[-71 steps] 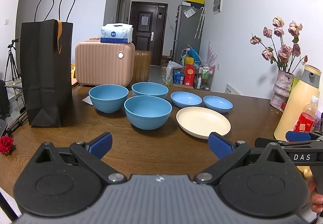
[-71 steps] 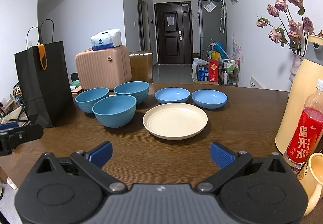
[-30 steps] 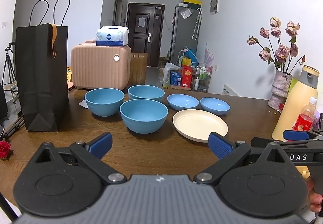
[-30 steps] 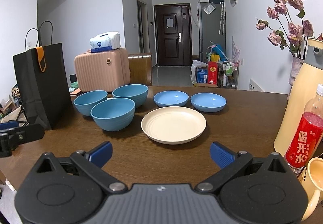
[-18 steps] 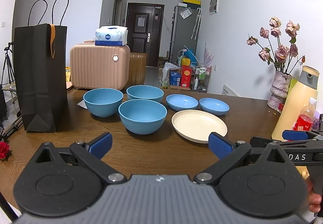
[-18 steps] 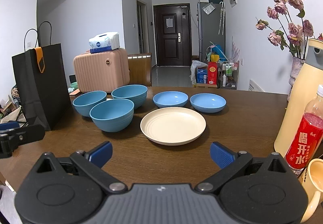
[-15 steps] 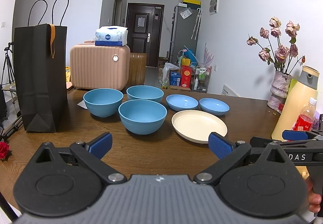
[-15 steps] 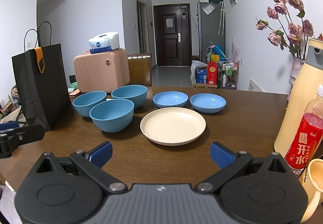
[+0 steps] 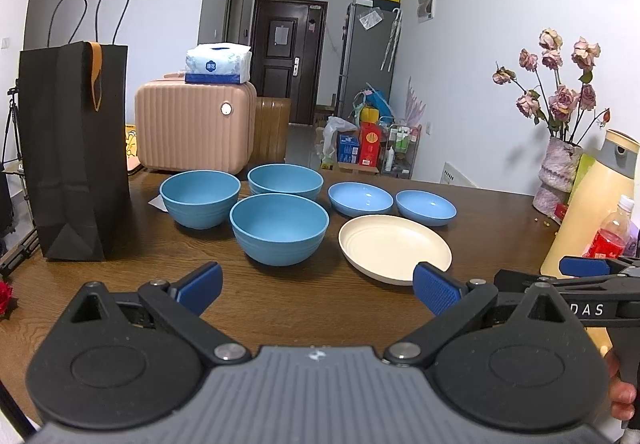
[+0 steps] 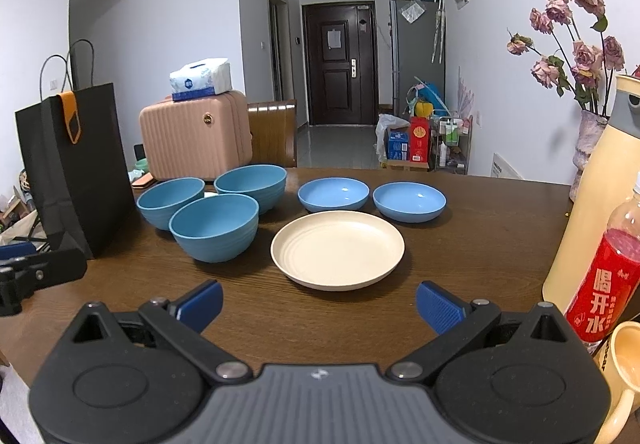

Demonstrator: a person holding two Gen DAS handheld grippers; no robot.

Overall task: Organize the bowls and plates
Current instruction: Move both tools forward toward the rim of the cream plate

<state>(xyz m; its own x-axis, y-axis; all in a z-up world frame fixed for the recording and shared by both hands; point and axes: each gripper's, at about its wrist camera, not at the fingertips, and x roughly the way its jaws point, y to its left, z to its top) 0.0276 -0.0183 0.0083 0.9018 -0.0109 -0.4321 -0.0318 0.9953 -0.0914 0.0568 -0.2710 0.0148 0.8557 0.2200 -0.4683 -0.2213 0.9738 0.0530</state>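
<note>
Taking the cream plate (image 10: 337, 249) as landmark: three deep blue bowls (image 9: 279, 228) cluster to its left, two shallow blue dishes (image 10: 333, 195) sit just behind it, all on the brown surface (image 10: 480, 244), none stacked yet. The left gripper (image 9: 316, 282), jaws wide and empty, faces the nearest deep bowl straight ahead, so it seems the nearer tool for the bowls. The right gripper (image 10: 318, 298), jaws likewise wide and empty, lines up with the plate; only its view shows the mug (image 10: 624, 360) close on its right.
</note>
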